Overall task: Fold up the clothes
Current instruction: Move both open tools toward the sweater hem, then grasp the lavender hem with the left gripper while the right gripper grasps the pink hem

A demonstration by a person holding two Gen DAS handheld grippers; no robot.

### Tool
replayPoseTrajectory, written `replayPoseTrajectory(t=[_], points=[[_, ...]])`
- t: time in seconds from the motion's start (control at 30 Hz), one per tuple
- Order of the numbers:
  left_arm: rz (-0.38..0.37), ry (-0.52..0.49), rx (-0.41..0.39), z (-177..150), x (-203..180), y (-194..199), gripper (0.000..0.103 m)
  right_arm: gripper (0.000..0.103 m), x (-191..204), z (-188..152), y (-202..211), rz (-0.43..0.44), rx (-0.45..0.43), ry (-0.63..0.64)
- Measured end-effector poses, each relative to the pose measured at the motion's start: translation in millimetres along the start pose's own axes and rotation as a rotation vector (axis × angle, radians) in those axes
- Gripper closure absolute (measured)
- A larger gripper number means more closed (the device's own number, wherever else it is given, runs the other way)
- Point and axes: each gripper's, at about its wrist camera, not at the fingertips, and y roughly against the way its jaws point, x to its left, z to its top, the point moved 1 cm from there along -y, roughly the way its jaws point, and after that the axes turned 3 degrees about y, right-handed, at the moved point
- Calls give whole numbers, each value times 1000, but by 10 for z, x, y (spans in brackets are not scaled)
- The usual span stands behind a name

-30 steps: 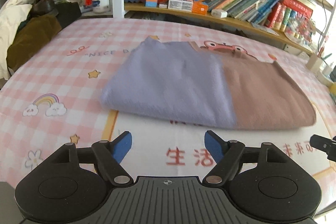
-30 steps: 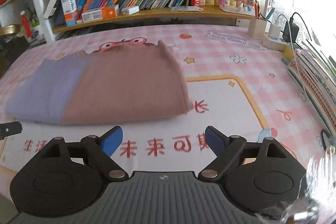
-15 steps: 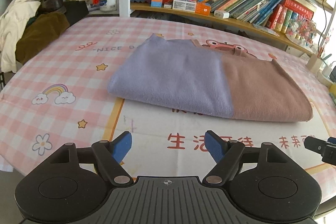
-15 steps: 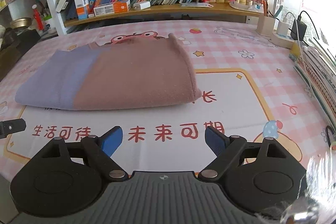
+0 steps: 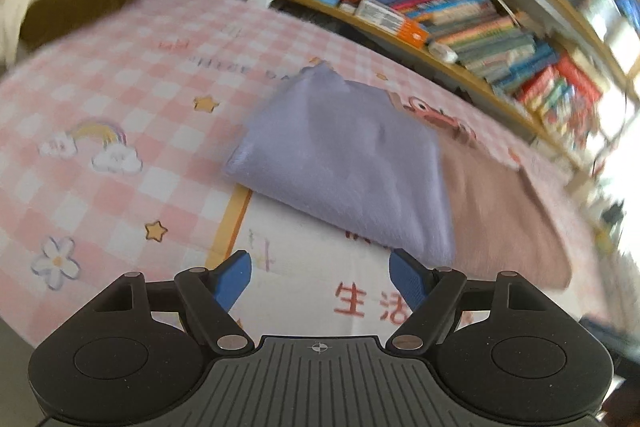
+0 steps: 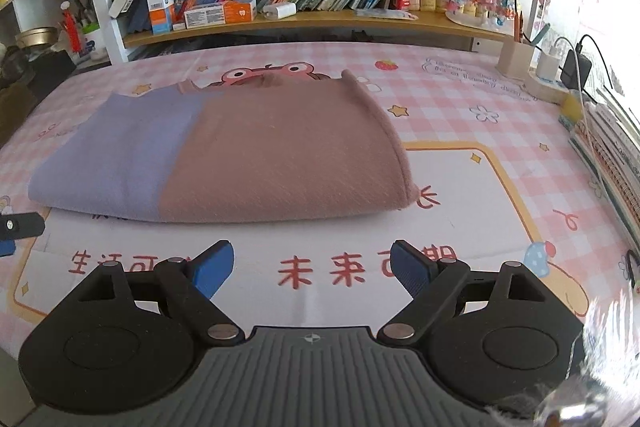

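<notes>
Tablecloth [image 6: 460,211] first: pink gingham with cartoon prints and red characters, spread wide over the whole surface. On its middle lies the folded garment [image 6: 224,163], a soft fuzzy rectangle, lavender on one half [image 5: 344,155] and dusty brown on the other, fold edge facing the grippers. Right gripper [image 6: 312,267] hangs just short of it, jaws apart, nothing between them. Left gripper [image 5: 320,279] likewise, blue pads spread wide, its view blurred.

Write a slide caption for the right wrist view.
Open right tongs hover before a folded purple-and-brown garment on a pink checked tablecloth.
</notes>
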Motion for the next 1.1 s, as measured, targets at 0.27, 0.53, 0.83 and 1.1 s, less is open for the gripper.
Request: replayPoseTrajectory(t=[0.27, 0.53, 0.83, 1.1], points=[[-109, 332, 36, 242, 486, -270, 43, 18, 128, 86, -28, -49, 6, -15], [-214, 618, 40, 398, 813, -512, 52, 18, 248, 141, -65, -97, 5, -21], [-182, 575, 74, 548, 786, -709, 89, 18, 287, 208, -123, -158, 10, -56], [-146, 553, -4, 771, 1178, -542, 95, 18, 399, 300, -328, -171, 49, -79]])
